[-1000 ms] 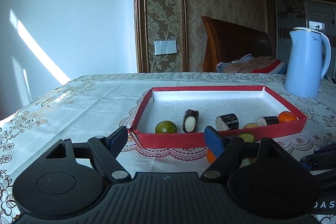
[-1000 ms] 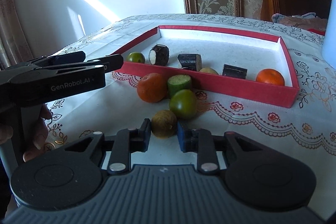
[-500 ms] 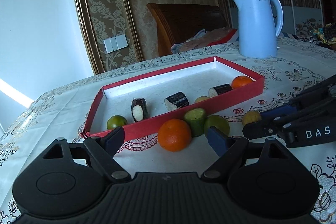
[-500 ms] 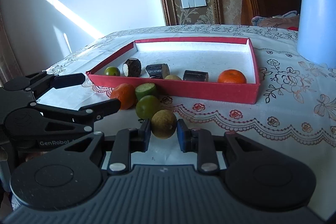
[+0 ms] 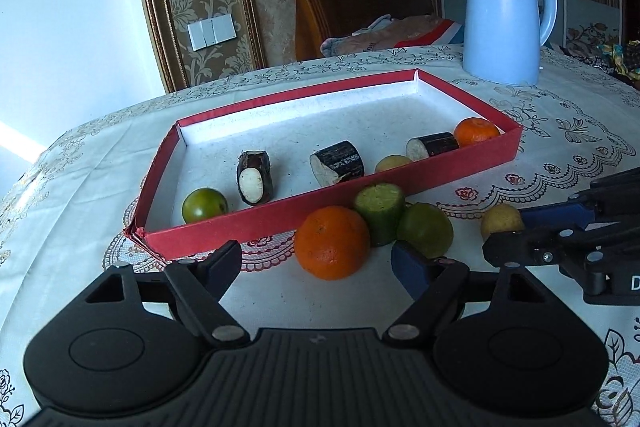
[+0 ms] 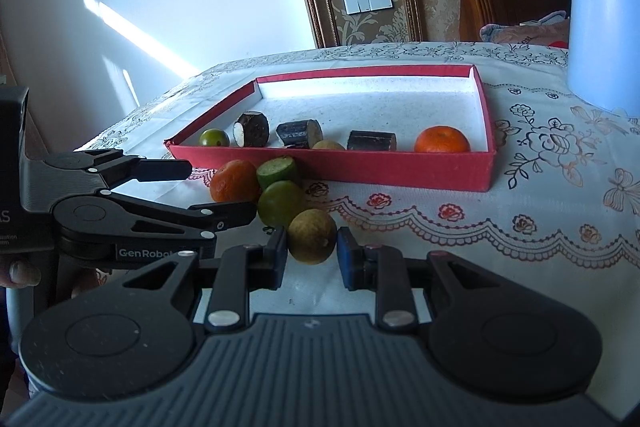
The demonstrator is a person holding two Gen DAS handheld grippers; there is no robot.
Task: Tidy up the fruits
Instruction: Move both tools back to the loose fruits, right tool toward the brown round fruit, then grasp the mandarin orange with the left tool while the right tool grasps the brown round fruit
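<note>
Red cardboard forms the shallow tray (image 5: 400, 183), which sits on a floral tablecloth (image 6: 540, 195) and serves as the reference point. Inside it, along the near wall, lie a green fruit (image 5: 204, 205) at the left corner, three dark cut sections with pale ends (image 5: 255, 177) (image 5: 337, 163) (image 5: 433, 146), a small yellowish fruit (image 5: 393, 163), and a tangerine (image 5: 476, 132) at the right corner.

Outside the near wall, four pieces remain on the cloth. An orange (image 5: 331, 242) sits just in front of the wall, a green cut cylinder (image 5: 380, 211) stands beside it close to the wall, and a green round fruit (image 5: 425, 229) touches the cylinder. A brownish-yellow fruit (image 6: 312, 235) lies nearest the viewer.

Right gripper (image 6: 312, 253): both pads are pressed against the brownish-yellow fruit, which rests on the cloth in front of the tray.

Left gripper (image 5: 316, 263): jaws are set wide and closing. The orange sits just ahead of the gap between the fingertips; the pads do not touch it. A person's fingers (image 6: 24, 273) show at the handle.

Beyond the tray's far right corner stands a pale blue electric kettle (image 5: 506, 15).
</note>
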